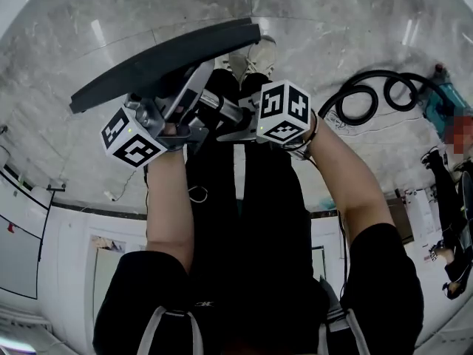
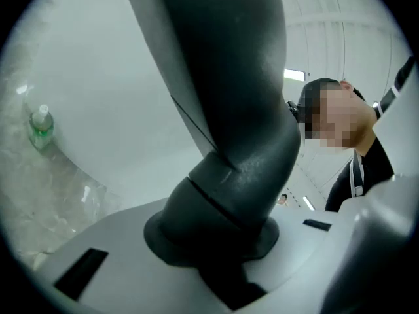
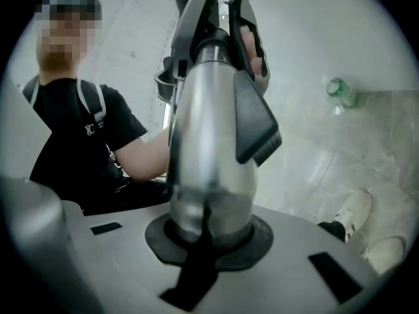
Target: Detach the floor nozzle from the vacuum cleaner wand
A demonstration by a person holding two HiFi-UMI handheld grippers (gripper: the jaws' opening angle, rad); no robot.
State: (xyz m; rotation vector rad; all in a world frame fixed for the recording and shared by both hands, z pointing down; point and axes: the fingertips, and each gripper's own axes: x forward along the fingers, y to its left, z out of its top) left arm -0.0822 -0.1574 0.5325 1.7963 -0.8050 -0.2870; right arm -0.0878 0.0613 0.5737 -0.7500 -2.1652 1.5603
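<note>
Clamped in left gripper (image 1: 179,129): dark neck of floor nozzle (image 1: 166,61), head raised at upper centre of frame. Clamped in right gripper (image 1: 235,128): silver wand (image 3: 209,149). Pull straight apart along wand axis; avoid twisting at joint.

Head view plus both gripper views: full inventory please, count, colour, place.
Dark grey flat plastic floor nozzle: 1, dark grey, held up over the shoes, its neck in the left tool.
Silver metal wand tube: 1, silver with a dark clip, in the right tool.
Black flexible hose: 1, black, looped on the floor at right.
Teal appliance body: 1, teal, at the hose's far end.
Clear plastic bottle with green label: 1, on the floor by the wall.
Grey marble floor: 1, grey, underneath.
Bystander: 1, dark clothes, right edge.
White shoes: 2, white, below the nozzle.
Forearms: 2, bare.
Left tool: 1, white, shut on the nozzle's neck.
Right tool: 1, white, shut on the wand.
</note>
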